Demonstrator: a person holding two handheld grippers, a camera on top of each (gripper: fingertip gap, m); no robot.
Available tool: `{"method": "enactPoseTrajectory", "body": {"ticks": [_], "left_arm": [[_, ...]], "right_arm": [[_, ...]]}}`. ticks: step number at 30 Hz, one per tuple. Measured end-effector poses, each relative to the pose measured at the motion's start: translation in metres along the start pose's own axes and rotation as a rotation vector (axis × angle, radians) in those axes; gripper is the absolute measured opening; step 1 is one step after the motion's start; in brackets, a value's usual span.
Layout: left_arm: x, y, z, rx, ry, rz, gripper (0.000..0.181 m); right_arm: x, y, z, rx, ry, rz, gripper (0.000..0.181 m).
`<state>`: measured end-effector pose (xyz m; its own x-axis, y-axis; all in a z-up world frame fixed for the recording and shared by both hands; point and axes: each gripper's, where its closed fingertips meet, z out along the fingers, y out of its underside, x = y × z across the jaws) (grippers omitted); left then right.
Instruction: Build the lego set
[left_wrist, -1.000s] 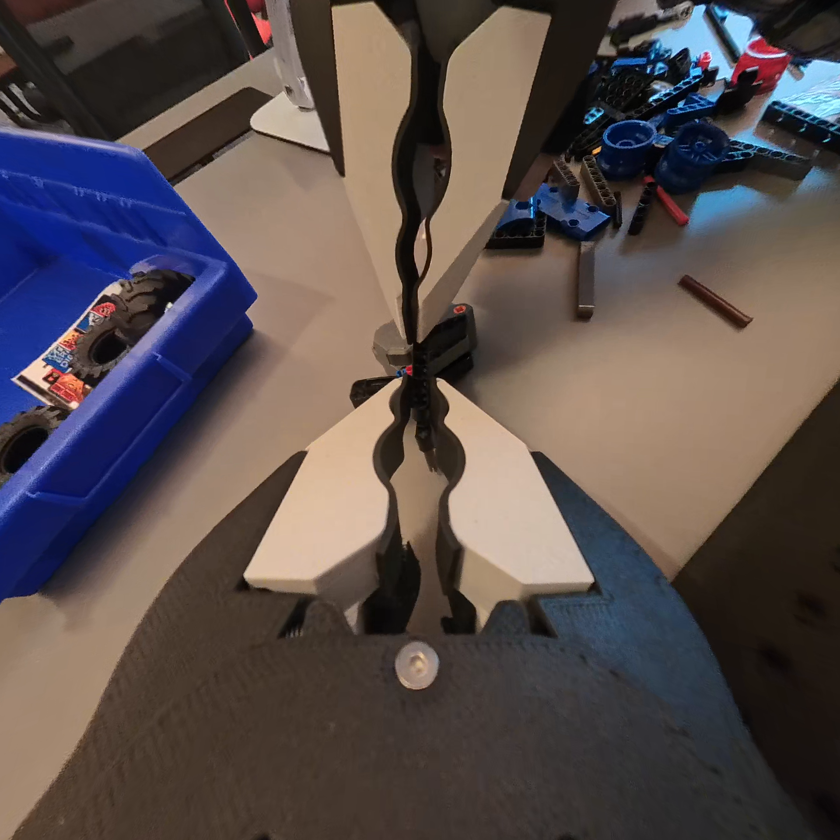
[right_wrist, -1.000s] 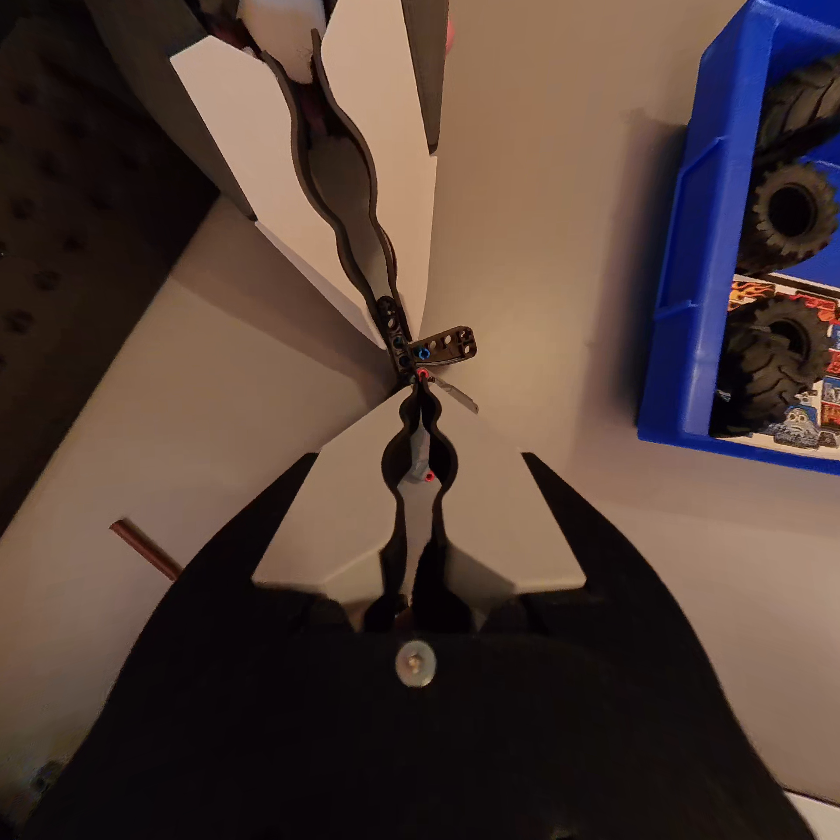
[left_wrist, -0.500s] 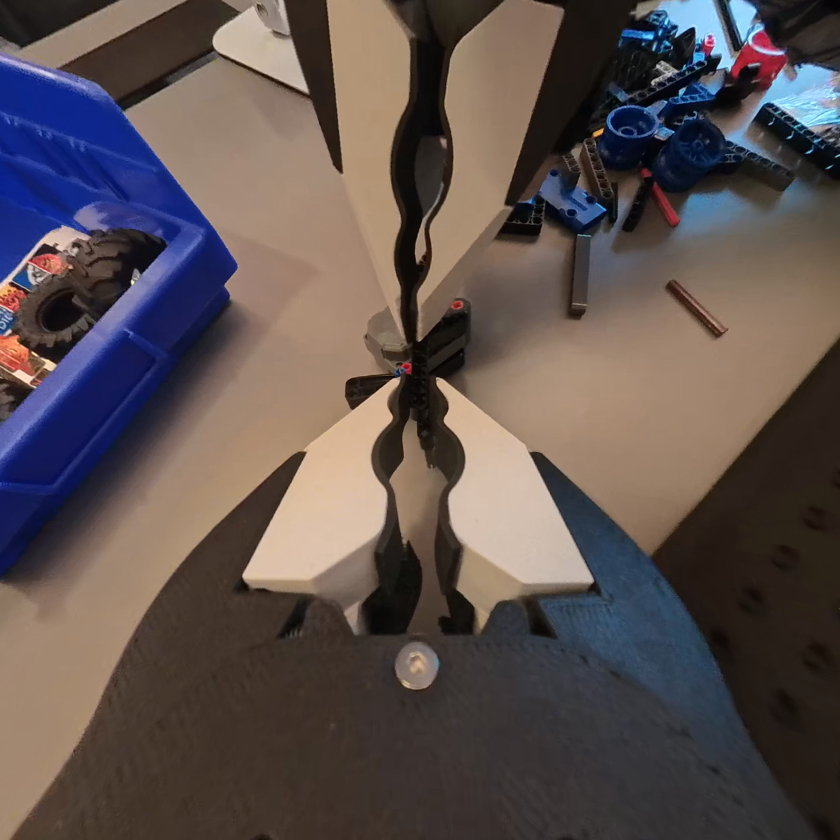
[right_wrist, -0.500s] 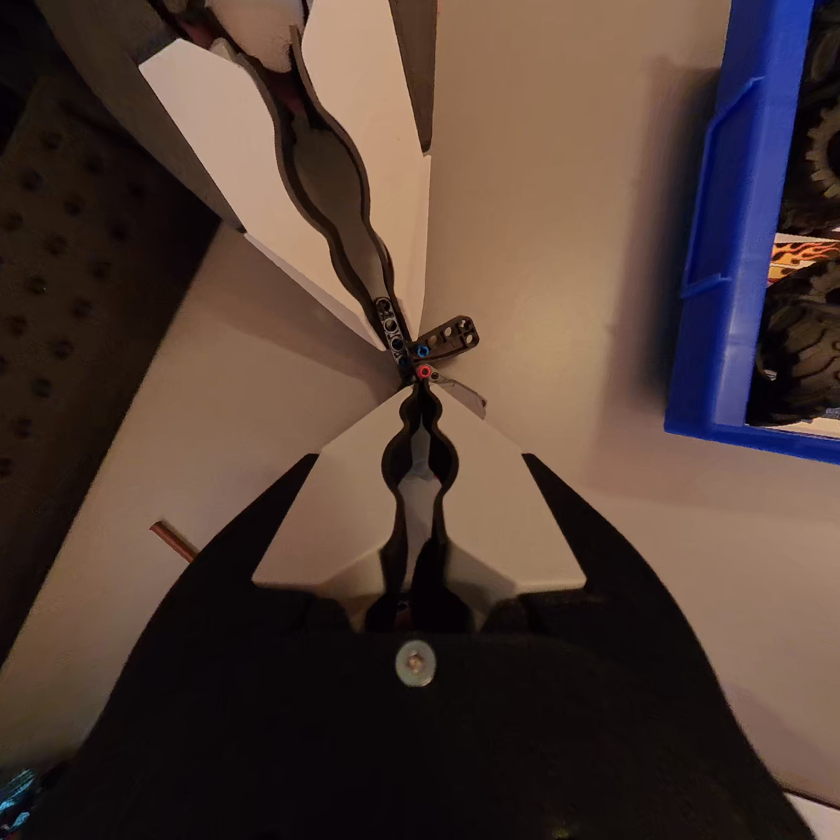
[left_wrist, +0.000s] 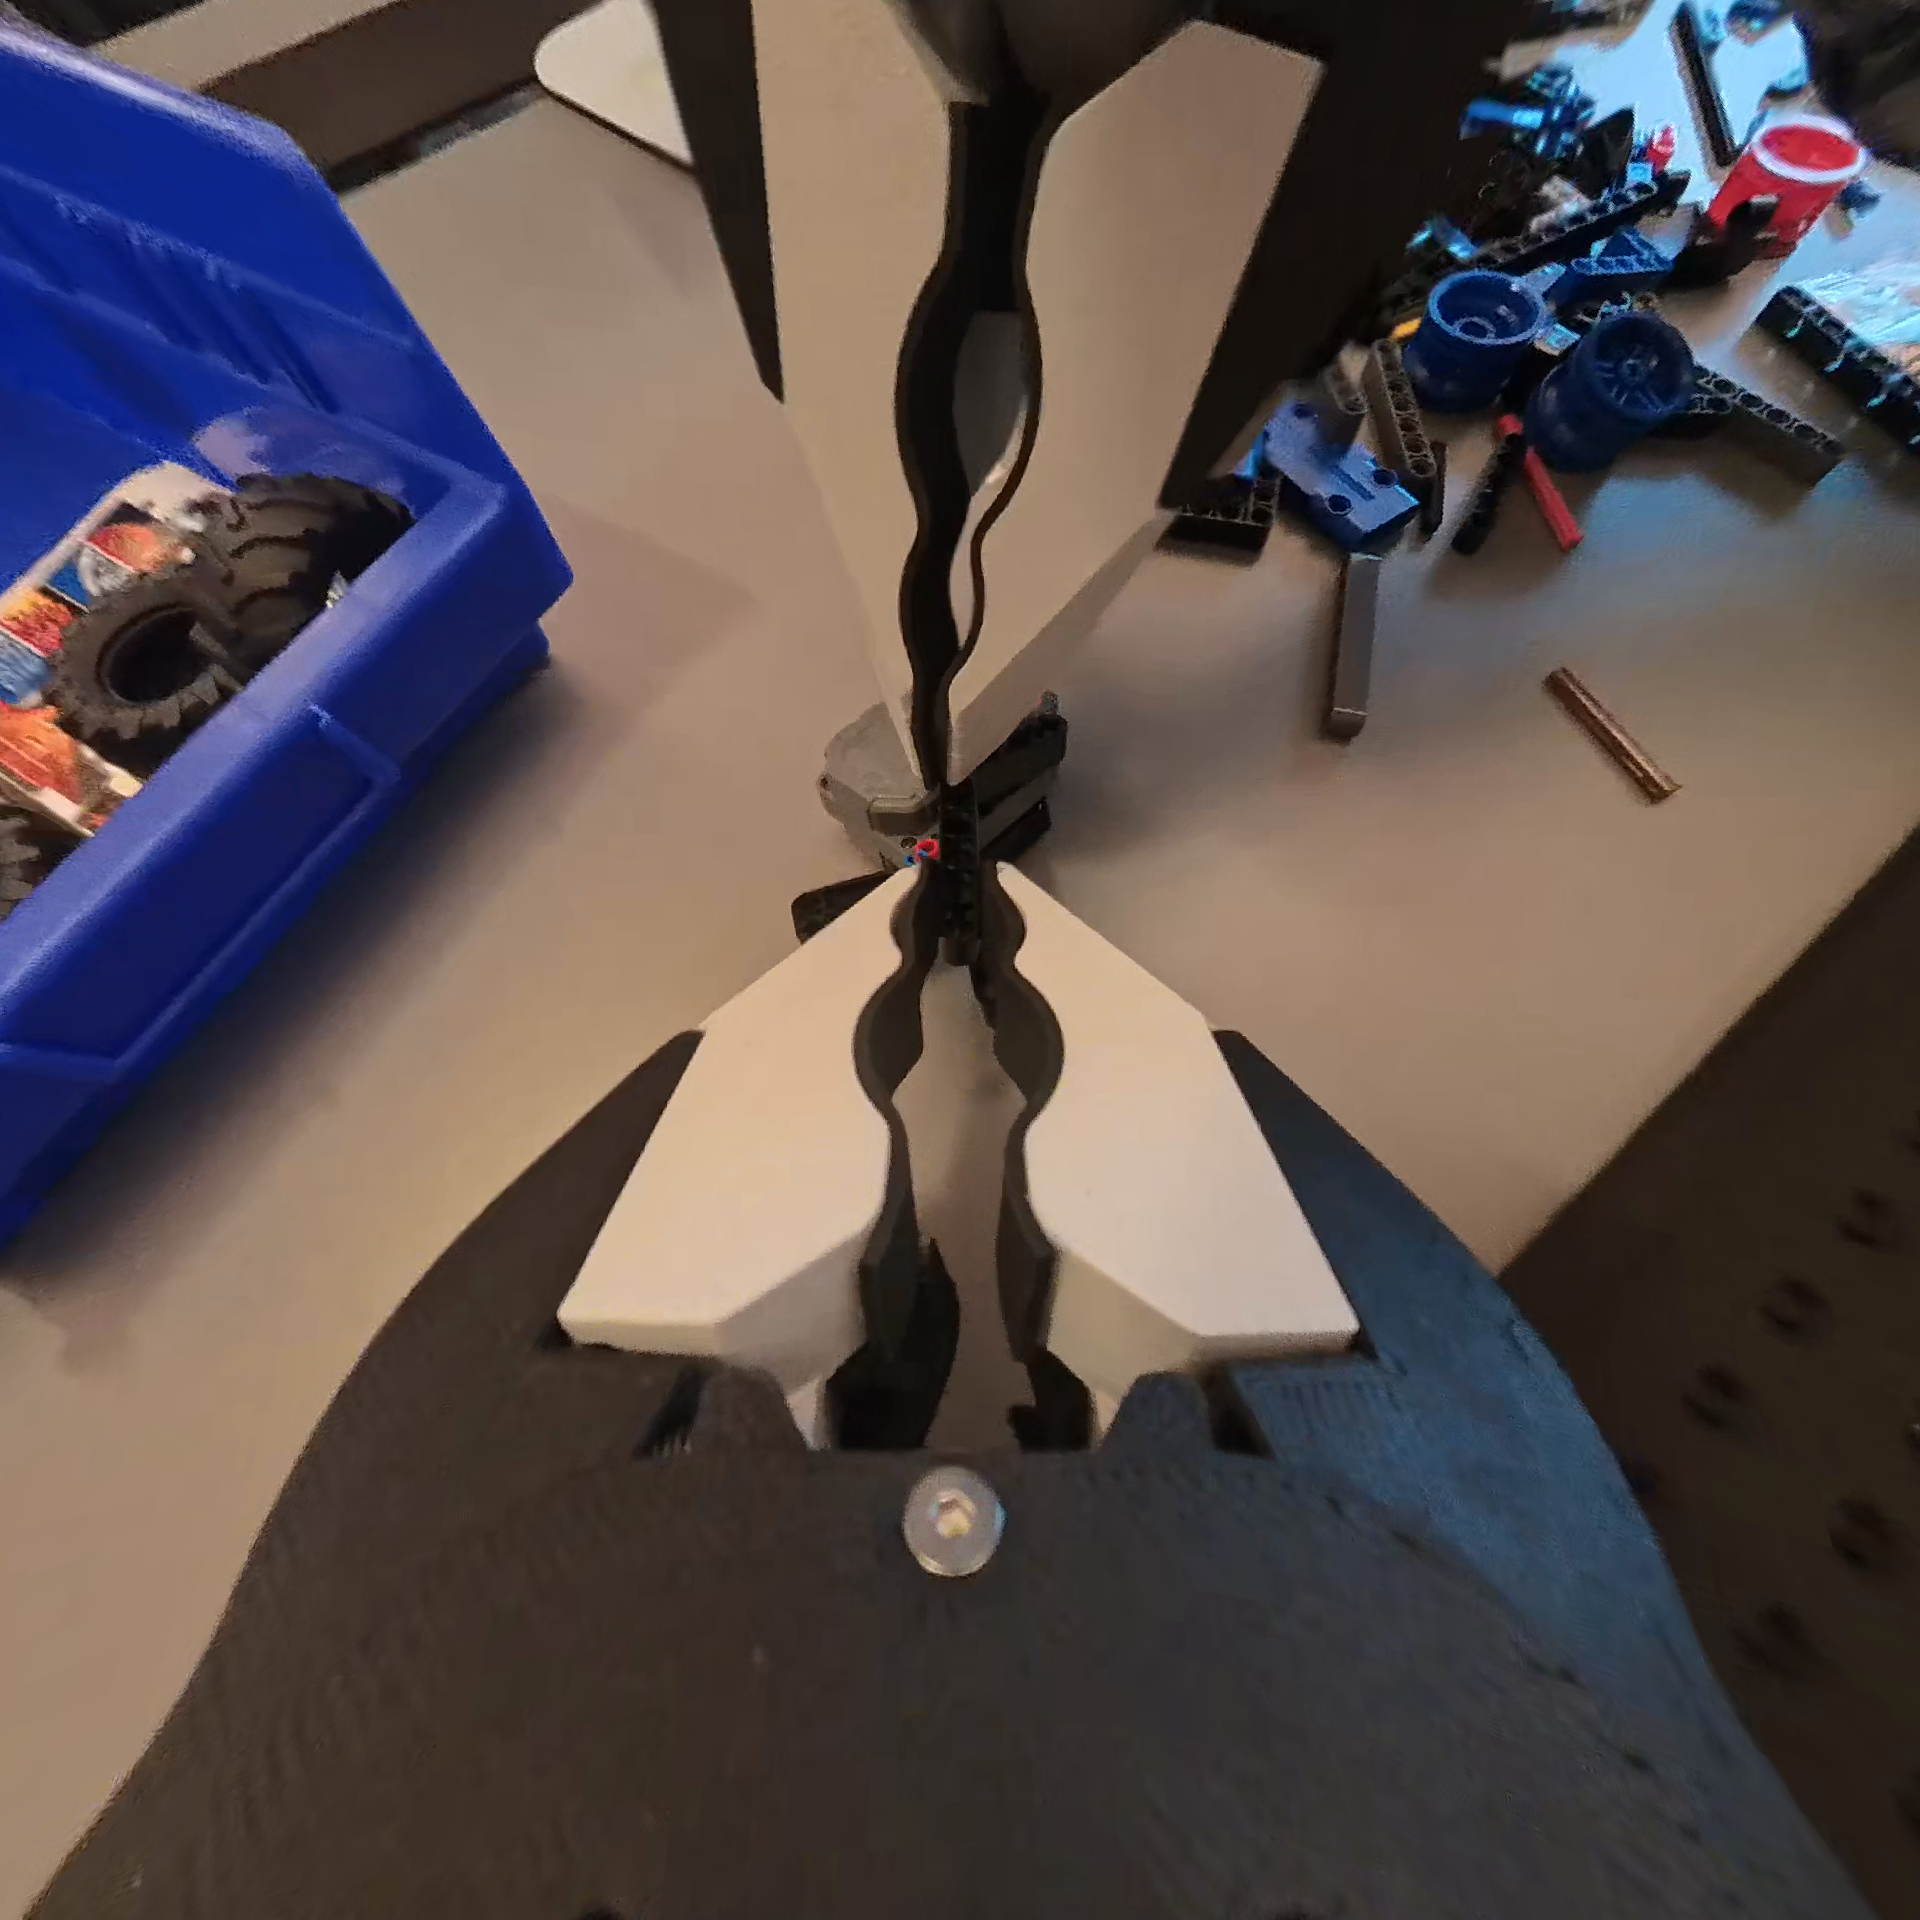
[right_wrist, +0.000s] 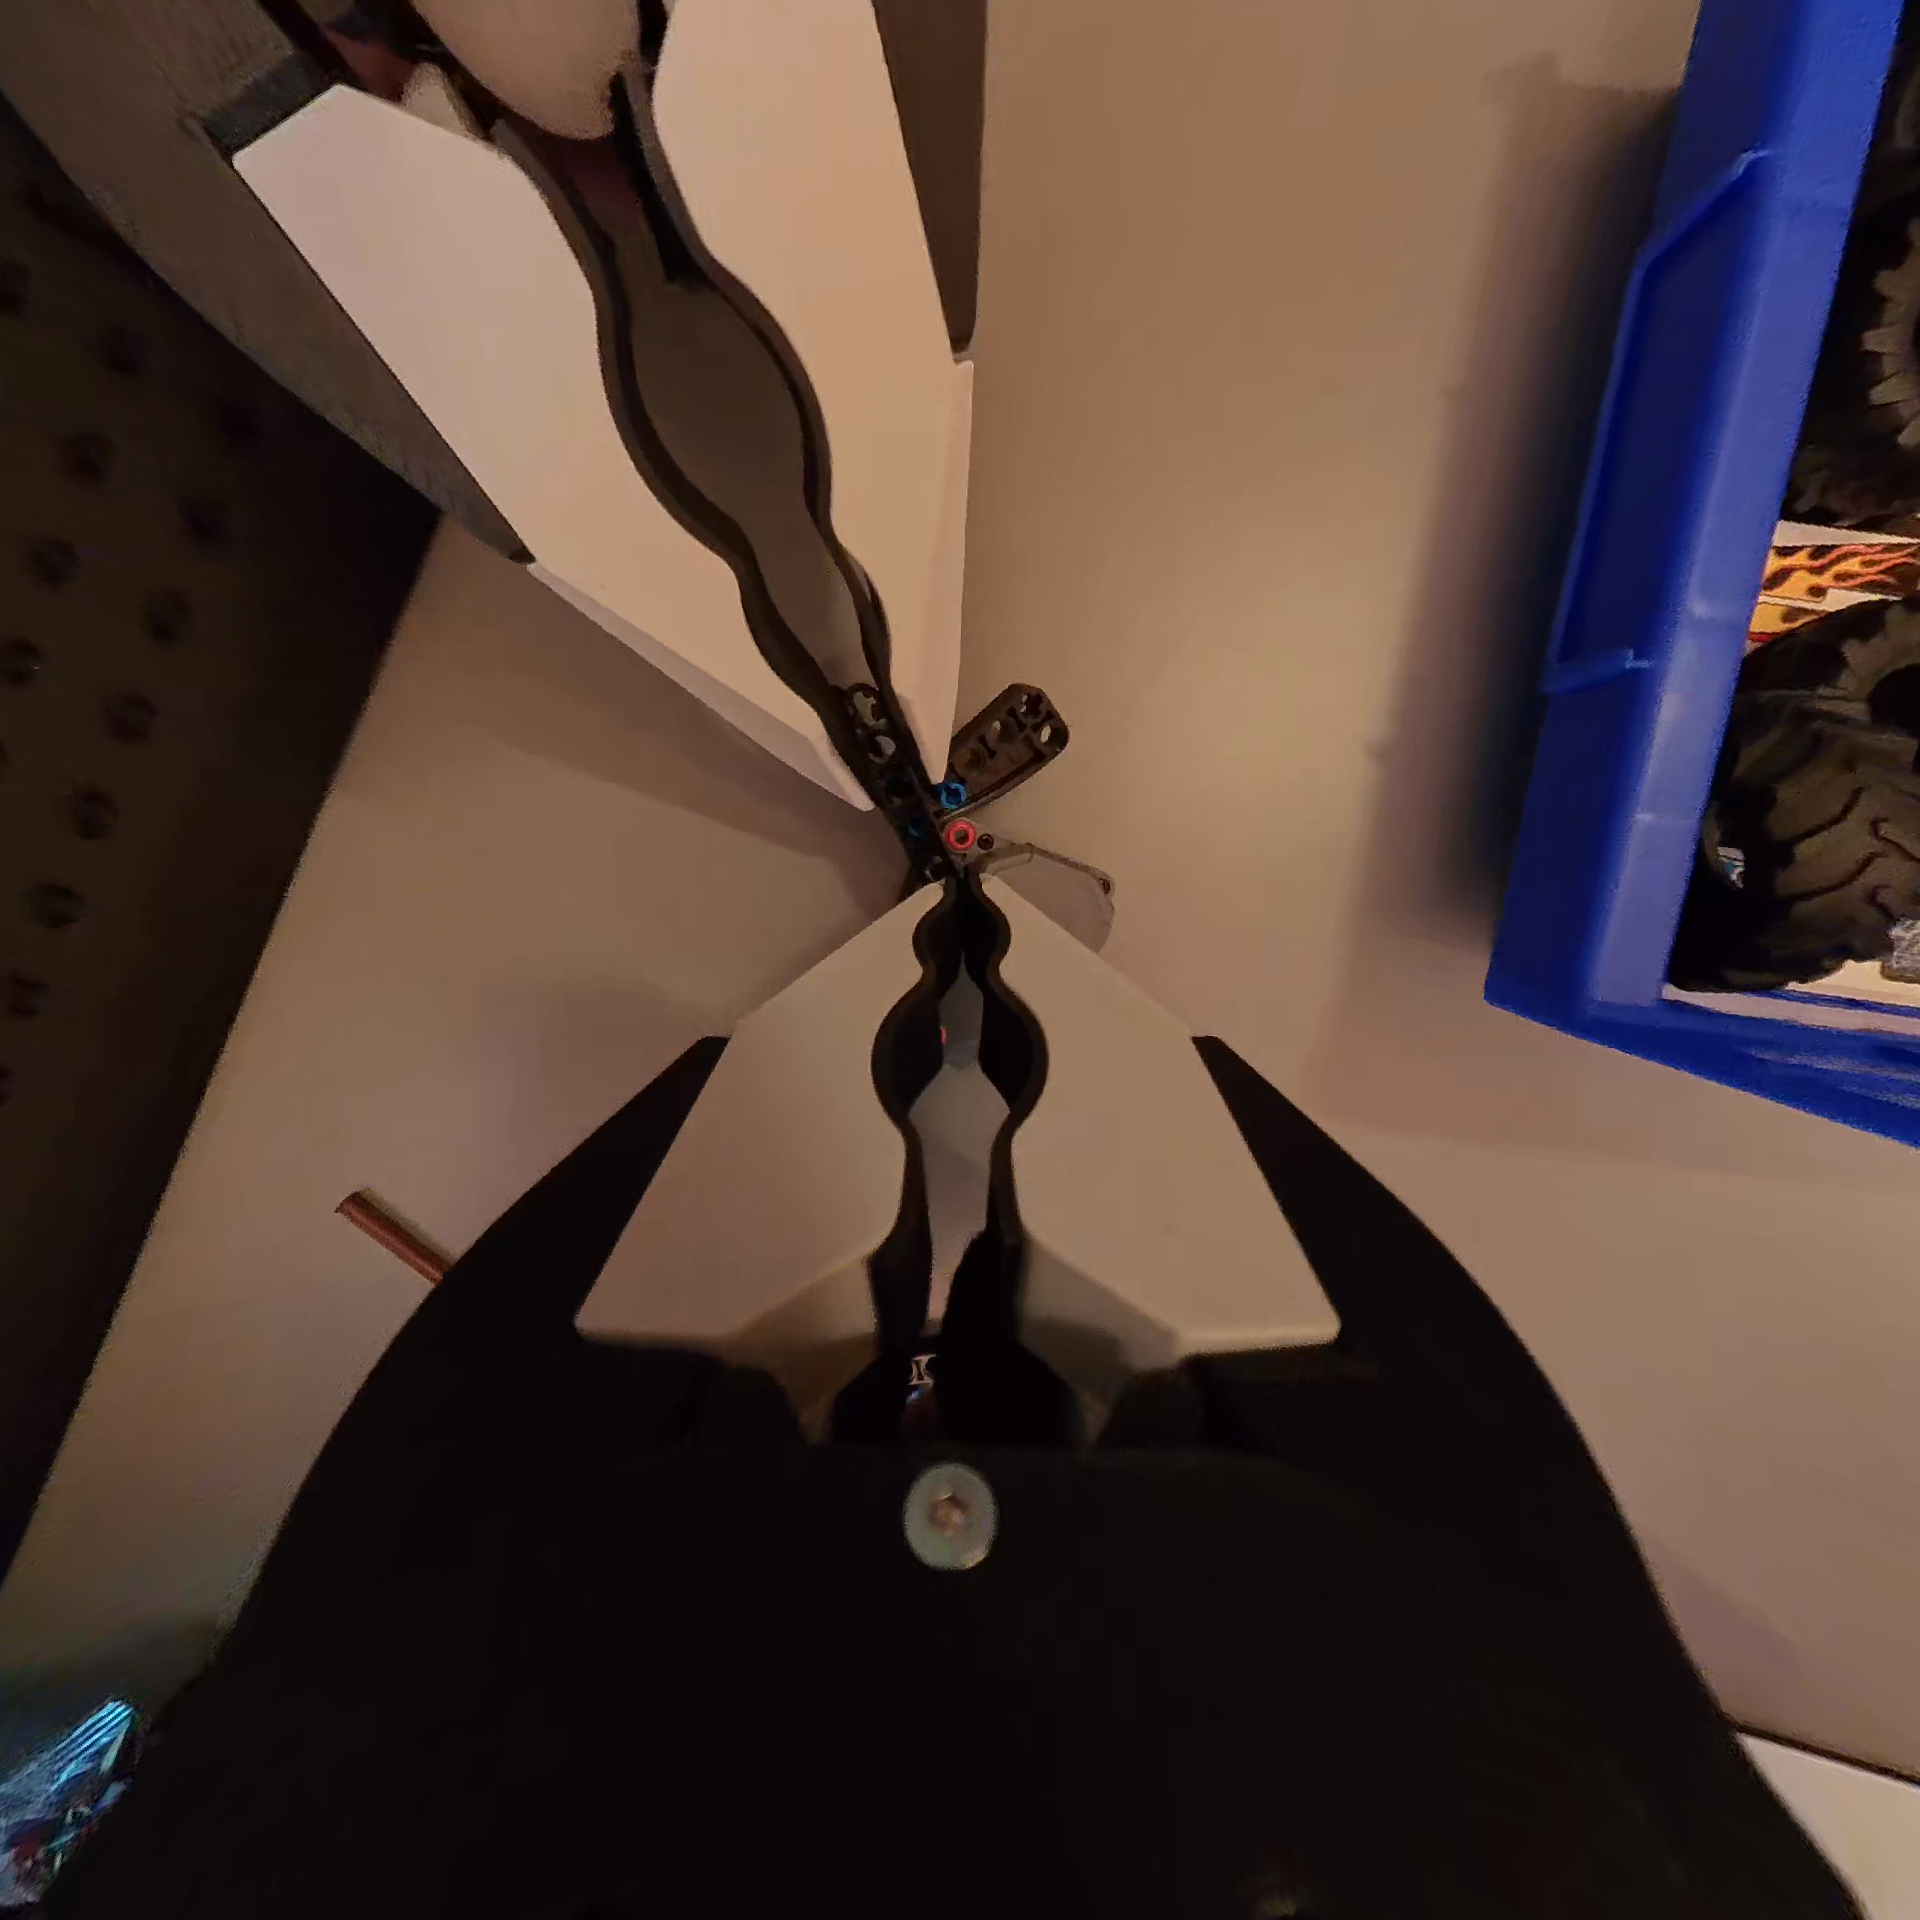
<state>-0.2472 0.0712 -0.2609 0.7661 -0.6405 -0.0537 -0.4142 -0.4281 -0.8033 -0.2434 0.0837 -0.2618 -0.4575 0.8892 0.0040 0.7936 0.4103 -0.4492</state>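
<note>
Black lego beam (left_wrist: 958, 868) sits pinched between closed left claw (left_wrist: 956, 904) and closed right claw (right_wrist: 958, 891).

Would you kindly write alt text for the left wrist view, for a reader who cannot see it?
The left gripper and the right gripper meet tip to tip, both shut on a small black lego assembly above a grey table. A blue bin holding black tyres sits left; loose lego pieces lie upper right.
</note>
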Motion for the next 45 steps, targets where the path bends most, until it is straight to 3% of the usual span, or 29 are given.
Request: {"method": "enactPoseTrajectory", "body": {"ticks": [4,5,6,7,11,15,26,34,38,42,45], "left_arm": [[0.002,0.002,0.002,0.024,-0.013,0.001,0.010],[0.003,0.003,0.001,0.030,-0.020,-0.001,0.017],[0.001,0.006,0.002,0.014,-0.047,-0.006,0.038],[-0.001,0.010,0.002,0.001,-0.070,0.010,0.042],[-0.009,0.014,0.007,-0.049,-0.138,0.050,0.027],[-0.008,0.014,0.006,-0.009,-0.125,0.034,0.026],[-0.005,0.012,-0.010,0.037,-0.139,0.024,0.044],[0.003,0.028,-0.007,-0.085,-0.123,0.056,0.038],[-0.002,0.036,0.001,-0.122,-0.138,0.068,0.024],[-0.001,0.027,-0.013,-0.093,-0.193,0.107,0.040],[0.016,0.022,-0.021,-0.077,-0.176,0.182,0.037]], "right_arm": [[0.001,-0.001,-0.001,0.031,-0.002,0.010,0.000],[0.001,0.000,-0.002,0.038,0.000,0.012,0.000],[0.002,-0.001,-0.002,0.044,0.005,0.009,0.000],[0.003,-0.001,-0.002,0.050,0.012,0.002,0.000],[0.003,-0.005,0.000,0.057,0.017,-0.009,0.000],[0.002,-0.007,-0.001,0.050,0.018,-0.037,0.000],[-0.005,-0.021,-0.005,0.115,-0.020,-0.101,0.013],[-0.026,-0.001,-0.012,0.056,-0.040,-0.132,0.013],[-0.053,0.015,-0.012,0.015,-0.082,-0.129,0.016],[-0.071,0.035,-0.003,-0.038,-0.086,-0.114,0.019],[-0.080,0.043,0.009,-0.049,-0.087,-0.116,0.021]]}}
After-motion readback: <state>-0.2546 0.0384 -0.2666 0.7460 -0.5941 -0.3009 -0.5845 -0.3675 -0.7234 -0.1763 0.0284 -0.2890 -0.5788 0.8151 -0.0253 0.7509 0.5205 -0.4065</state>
